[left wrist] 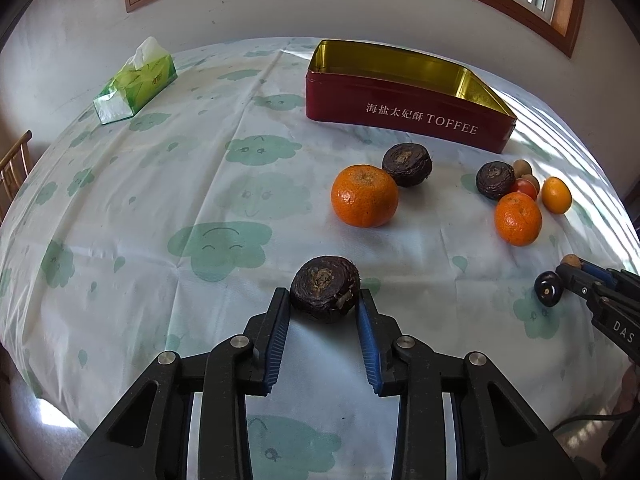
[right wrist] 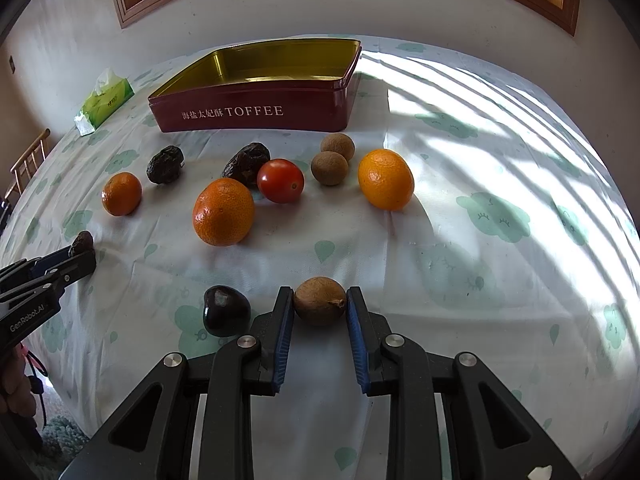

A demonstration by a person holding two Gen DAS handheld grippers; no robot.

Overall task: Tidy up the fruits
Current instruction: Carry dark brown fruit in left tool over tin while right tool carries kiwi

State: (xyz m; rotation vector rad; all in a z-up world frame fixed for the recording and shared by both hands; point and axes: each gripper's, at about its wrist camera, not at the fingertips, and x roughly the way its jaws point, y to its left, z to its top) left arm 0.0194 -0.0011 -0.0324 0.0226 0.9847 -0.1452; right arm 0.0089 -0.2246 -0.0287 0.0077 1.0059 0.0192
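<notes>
My left gripper point(left wrist: 323, 294) is shut on a dark wrinkled fruit point(left wrist: 325, 289) at table level; it also shows in the right wrist view point(right wrist: 82, 243). My right gripper point(right wrist: 320, 300) is shut on a small brown round fruit point(right wrist: 320, 301), also seen in the left wrist view point(left wrist: 571, 260). A dark glossy fruit point(right wrist: 226, 310) lies just left of the right gripper. Further back lie oranges point(right wrist: 223, 212) point(right wrist: 121, 193) point(right wrist: 385, 179), a red tomato point(right wrist: 280, 181), two more dark wrinkled fruits point(right wrist: 165, 164) point(right wrist: 247, 163) and two brown round fruits point(right wrist: 329, 167). An open red toffee tin point(right wrist: 256, 114) with a gold inside stands behind them.
A green tissue pack point(left wrist: 136, 82) lies at the far left of the table. The tablecloth point(right wrist: 480, 240) is white with green cloud prints, sunlit in stripes on the right. A wooden chair point(left wrist: 16, 164) stands off the left edge. A wall and window frame are behind.
</notes>
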